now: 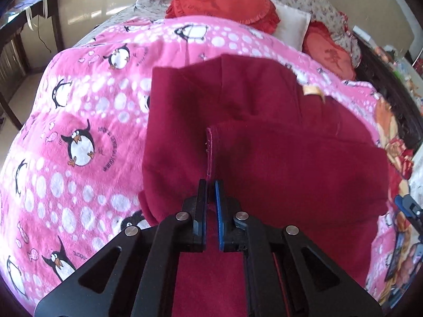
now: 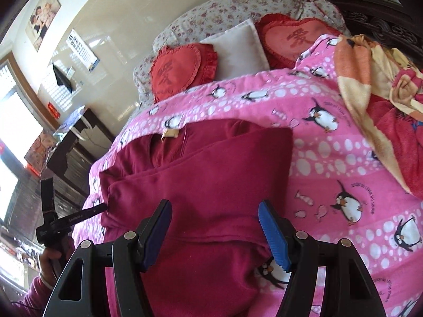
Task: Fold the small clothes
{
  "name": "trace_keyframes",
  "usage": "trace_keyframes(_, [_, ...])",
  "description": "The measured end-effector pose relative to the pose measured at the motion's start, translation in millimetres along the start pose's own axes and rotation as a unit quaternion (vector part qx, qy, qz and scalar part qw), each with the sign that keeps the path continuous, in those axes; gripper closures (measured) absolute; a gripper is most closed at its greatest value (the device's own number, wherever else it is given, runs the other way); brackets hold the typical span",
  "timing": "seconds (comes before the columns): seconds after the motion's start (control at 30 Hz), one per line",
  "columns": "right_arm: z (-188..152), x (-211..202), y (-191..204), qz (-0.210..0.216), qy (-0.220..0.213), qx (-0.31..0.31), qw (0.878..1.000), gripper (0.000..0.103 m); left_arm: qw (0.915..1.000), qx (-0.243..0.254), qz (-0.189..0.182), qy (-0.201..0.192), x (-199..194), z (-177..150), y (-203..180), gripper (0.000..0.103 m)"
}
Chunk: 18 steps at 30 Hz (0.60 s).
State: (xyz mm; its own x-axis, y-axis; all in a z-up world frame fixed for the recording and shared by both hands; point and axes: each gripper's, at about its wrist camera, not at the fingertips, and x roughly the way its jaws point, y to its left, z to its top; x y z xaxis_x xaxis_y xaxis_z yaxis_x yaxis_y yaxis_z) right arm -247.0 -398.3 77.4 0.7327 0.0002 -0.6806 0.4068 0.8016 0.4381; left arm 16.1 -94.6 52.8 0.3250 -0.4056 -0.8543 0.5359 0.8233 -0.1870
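Observation:
A dark red small garment (image 1: 264,132) lies on a pink penguin blanket (image 1: 79,105), partly folded, with a tan label (image 1: 313,91) near its collar. My left gripper (image 1: 210,185) is shut on a hemmed edge of the garment and holds a folded layer over the rest. In the right wrist view the garment (image 2: 198,163) lies under my right gripper (image 2: 214,208), which is open and empty just above the cloth. The left gripper (image 2: 104,207) shows there at the garment's left edge, pinching it.
Red heart cushions (image 2: 182,68) and a white pillow (image 2: 238,45) lie at the head of the bed. An orange and red blanket (image 2: 383,100) is bunched at the right. A dark desk (image 2: 71,142) stands left of the bed.

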Motion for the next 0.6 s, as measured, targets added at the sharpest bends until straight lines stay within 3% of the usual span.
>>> trace_keyframes(0.07, [-4,4,3,0.003,0.007,-0.003,1.0,0.038,0.9999,0.003,0.016,-0.001,6,-1,-4,0.088])
trace_keyframes(0.2, [-7,4,3,0.01,0.01,0.001,1.0,0.038,0.9999,0.001,0.011,-0.002,11,-2,-10,0.079])
trace_keyframes(0.33, [-8,4,0,0.01,0.011,0.006,1.0,0.038,0.9999,0.003,-0.014,-0.009,10,-6,-12,0.042])
trace_keyframes(0.53, [-10,8,-7,0.019,0.016,0.028,0.999,0.037,0.9994,0.034,0.005,-0.004,19,-7,-24,0.045])
trace_keyframes(0.6, [-10,7,-7,0.019,0.014,0.029,0.999,0.037,0.9989,0.045,0.01,-0.004,21,-8,-30,0.071])
